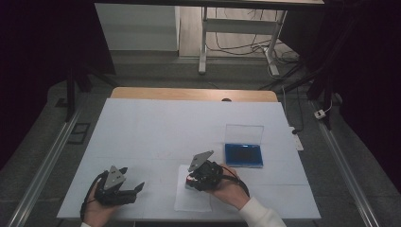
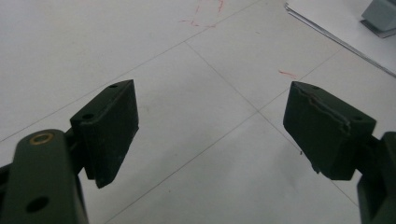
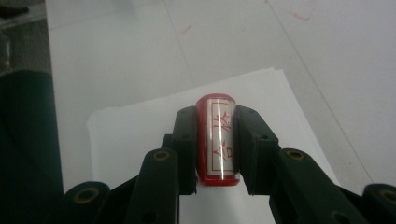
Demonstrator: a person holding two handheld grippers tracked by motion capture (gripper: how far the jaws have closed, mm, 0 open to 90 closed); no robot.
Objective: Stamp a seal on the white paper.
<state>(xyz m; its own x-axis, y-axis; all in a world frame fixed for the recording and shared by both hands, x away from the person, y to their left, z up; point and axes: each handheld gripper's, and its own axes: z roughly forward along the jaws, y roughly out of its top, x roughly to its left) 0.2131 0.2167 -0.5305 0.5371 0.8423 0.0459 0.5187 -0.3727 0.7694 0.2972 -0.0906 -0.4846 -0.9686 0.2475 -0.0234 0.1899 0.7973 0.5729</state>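
Note:
A red cylindrical stamp (image 3: 218,140) with a silver label of red characters lies pinched between the pads of my right gripper (image 3: 215,119), which is shut on it. The stamp is held low over a white sheet of paper (image 3: 135,126); whether it touches the sheet I cannot tell. In the high view the right gripper (image 1: 193,180) and stamp (image 1: 189,179) sit over the paper (image 1: 191,202) near the table's front middle. My left gripper (image 1: 133,179) rests at the front left, jaws spread wide. Nothing is between the jaws of the left gripper (image 2: 210,126).
A blue ink pad box (image 1: 243,155) with its clear lid raised stands to the right of the paper. The white table cover (image 1: 156,127) stretches behind. A corner of the paper (image 2: 336,21) and a grey object (image 2: 380,14) show far off in the left gripper view.

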